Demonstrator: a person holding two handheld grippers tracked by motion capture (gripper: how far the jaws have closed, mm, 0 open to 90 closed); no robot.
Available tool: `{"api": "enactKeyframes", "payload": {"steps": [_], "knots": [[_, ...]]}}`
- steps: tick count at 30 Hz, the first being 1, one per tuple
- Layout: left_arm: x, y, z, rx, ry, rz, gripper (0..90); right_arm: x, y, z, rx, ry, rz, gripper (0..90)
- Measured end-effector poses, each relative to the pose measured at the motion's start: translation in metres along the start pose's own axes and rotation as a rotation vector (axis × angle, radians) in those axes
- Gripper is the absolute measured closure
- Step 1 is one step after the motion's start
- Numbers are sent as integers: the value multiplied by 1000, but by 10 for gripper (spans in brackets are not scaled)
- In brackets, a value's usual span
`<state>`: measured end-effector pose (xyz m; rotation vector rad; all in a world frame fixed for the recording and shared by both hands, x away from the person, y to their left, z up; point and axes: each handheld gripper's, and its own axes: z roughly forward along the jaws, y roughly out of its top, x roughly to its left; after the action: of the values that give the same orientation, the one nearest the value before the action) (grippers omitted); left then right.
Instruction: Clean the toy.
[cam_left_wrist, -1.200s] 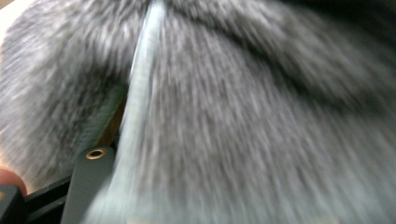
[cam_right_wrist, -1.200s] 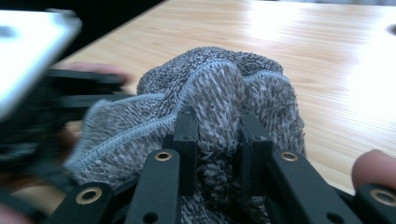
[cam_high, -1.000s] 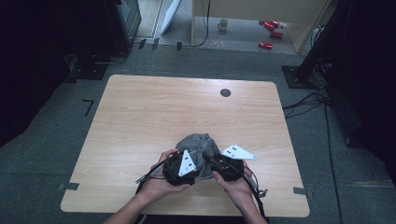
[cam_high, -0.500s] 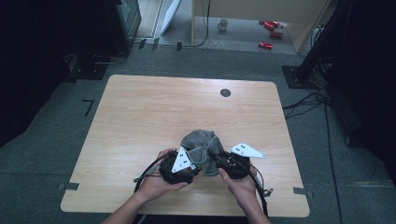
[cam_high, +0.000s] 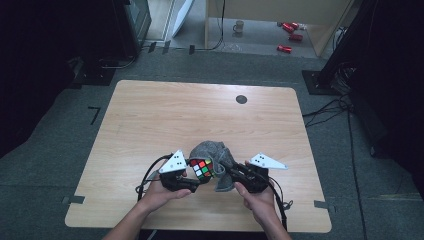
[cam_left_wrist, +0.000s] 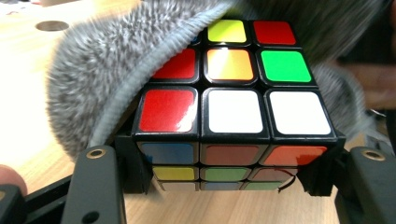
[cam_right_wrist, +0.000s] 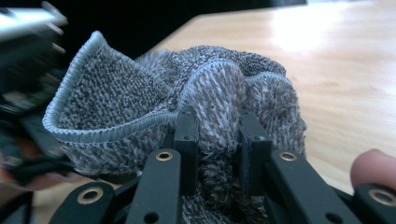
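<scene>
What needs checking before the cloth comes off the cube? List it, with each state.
1. Left gripper clamped on the puzzle cube: ok, a jaw presses each side.
2. Right gripper pinching the grey cloth: ok, a fold sits between shut jaws.
3. Cube free of the cloth: not ok, the cloth drapes over its far top corner.
4. Cube off the table: cannot tell.
5. Room on the table to lay the cloth down: ok.

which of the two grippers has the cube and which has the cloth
The left gripper clamps the multicoloured puzzle cube between its black jaws. The right gripper pinches a fold of the grey fuzzy cloth, which partly drapes over the cube.
</scene>
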<state>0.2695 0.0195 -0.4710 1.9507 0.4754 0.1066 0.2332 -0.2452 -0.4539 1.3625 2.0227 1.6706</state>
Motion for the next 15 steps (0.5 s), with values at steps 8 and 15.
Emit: {"api": "enactKeyframes", "payload": {"steps": [8, 15], "knots": [[0, -1, -6, -46, -37, 18, 351, 7, 4, -4, -21, 73, -18, 744], [3, -2, -9, -46, -36, 13, 352, 8, 3, -6, -26, 104, -17, 744]]}}
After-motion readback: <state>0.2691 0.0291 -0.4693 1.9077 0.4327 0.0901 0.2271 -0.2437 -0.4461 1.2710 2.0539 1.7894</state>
